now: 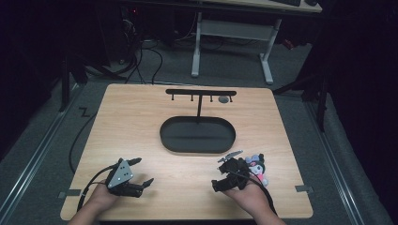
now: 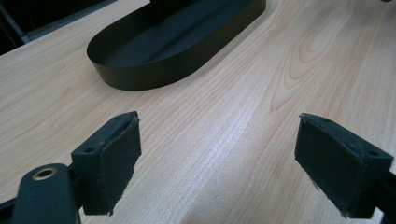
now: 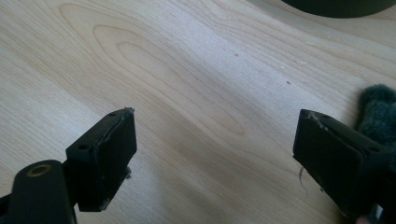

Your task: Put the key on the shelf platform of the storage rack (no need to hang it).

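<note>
Both hand-held grippers, left and right, gape empty over grained wood table.

— What do we have beside our right hand?

— A small plush toy, dark on top with a pale face and a bit of pink lower down. It lies on the wooden table near the right front edge.

— How does it sit relative to the black oval tray?

— Apart from it, on the near side and to the right. In the right gripper view we see a fuzzy dark tip of it.
</note>
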Demonstrator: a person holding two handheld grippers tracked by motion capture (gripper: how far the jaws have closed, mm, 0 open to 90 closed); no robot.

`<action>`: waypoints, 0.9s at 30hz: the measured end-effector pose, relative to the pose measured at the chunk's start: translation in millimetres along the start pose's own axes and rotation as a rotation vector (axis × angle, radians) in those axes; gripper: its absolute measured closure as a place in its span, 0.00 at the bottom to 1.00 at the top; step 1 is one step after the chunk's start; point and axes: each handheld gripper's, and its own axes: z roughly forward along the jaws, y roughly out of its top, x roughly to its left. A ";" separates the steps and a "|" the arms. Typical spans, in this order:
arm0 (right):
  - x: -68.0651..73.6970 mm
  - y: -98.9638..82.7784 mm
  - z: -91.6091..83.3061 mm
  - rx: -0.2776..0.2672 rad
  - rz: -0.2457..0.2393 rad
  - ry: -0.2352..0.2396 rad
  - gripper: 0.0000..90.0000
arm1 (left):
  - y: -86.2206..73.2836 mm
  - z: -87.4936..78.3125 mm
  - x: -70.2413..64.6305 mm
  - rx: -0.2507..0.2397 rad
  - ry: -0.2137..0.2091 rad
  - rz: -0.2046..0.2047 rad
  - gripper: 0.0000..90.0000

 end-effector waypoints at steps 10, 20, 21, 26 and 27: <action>-5.0 4.1 -4.2 0.038 0.012 -0.001 0.15 | -0.4 -0.6 0.5 -0.004 -0.016 0.007 0.17; -9.1 3.5 -9.8 0.108 0.005 -0.031 0.16 | -0.4 -0.6 1.4 -0.004 -0.014 -0.003 0.17; -9.4 3.7 -11.3 0.114 0.007 -0.030 0.16 | -0.4 -0.5 1.1 -0.004 -0.012 -0.001 0.17; -12.9 4.3 -23.3 0.136 -0.006 -0.035 0.16 | -0.3 -0.5 0.6 -0.002 -0.012 0.003 0.17; -14.2 4.2 -26.3 0.139 -0.011 -0.045 0.16 | -0.3 -0.3 0.8 -0.002 -0.012 0.003 0.17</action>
